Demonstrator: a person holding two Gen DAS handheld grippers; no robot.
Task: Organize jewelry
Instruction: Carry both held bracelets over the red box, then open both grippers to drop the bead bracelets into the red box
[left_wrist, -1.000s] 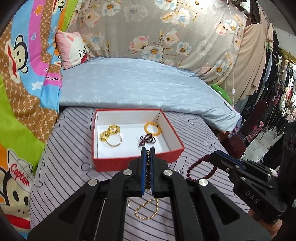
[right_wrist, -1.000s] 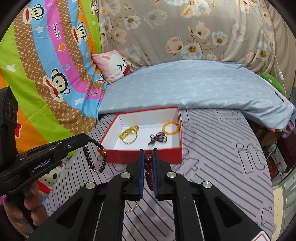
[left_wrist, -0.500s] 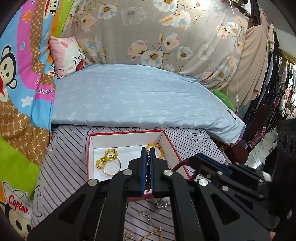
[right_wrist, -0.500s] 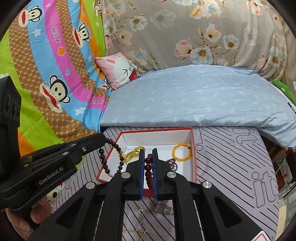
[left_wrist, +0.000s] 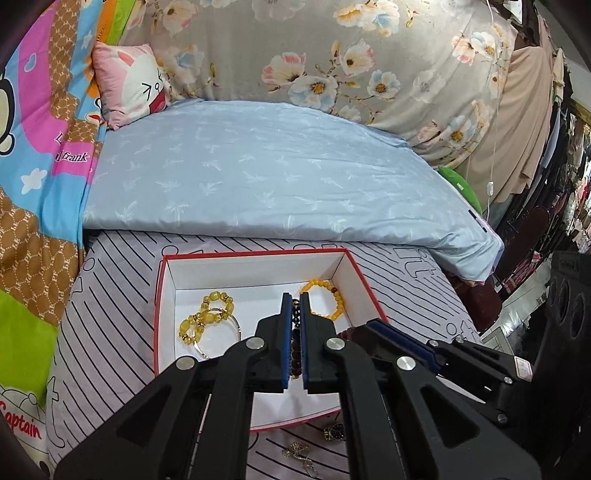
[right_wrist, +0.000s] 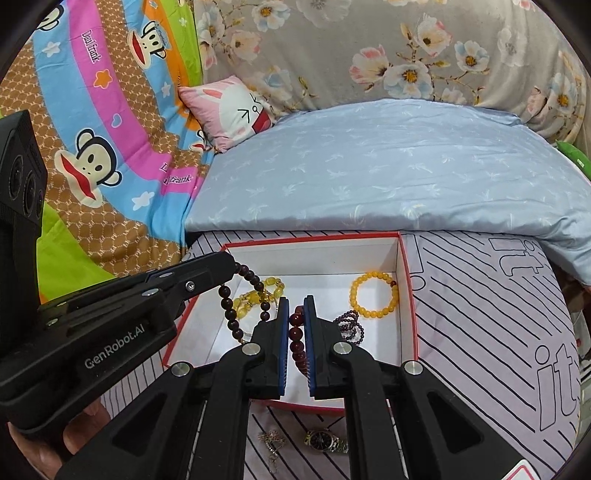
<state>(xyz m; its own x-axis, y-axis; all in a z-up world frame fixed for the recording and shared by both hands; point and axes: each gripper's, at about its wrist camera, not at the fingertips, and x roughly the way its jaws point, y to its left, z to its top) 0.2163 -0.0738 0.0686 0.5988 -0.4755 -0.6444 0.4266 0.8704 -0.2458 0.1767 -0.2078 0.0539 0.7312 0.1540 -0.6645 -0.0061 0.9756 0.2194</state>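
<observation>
- Bracelets over box: the left gripper (left_wrist: 294, 306) has its jaws pressed on a dark bead bracelet (right_wrist: 236, 295), whose strand runs lengthwise down the slot between the pads and, in the right wrist view, hangs as a loop below the tips.
- Alongside, the right gripper (right_wrist: 296, 310) pinches a red bead bracelet (right_wrist: 297, 341) the same way, beads lined up along the jaws and a short length showing past the tips.
- Both pairs of tips point down and forward into the red box (left_wrist: 255, 254); its white floor lies directly under and just ahead of each pair of jaws.
- Under the left jaws and slightly to their left sit the yellow bangles (left_wrist: 207, 319); ahead and right of the right jaws lie an amber bracelet (right_wrist: 375, 295) and a purple strand (right_wrist: 349, 326).
- Judged from this, neither hand is clearly nearer: each load already hangs over the box, so release turns on bare floor beneath.
- A watch (right_wrist: 325, 440) and chain (right_wrist: 271, 441) remain on the striped sheet (right_wrist: 480, 332), behind the tips.
</observation>
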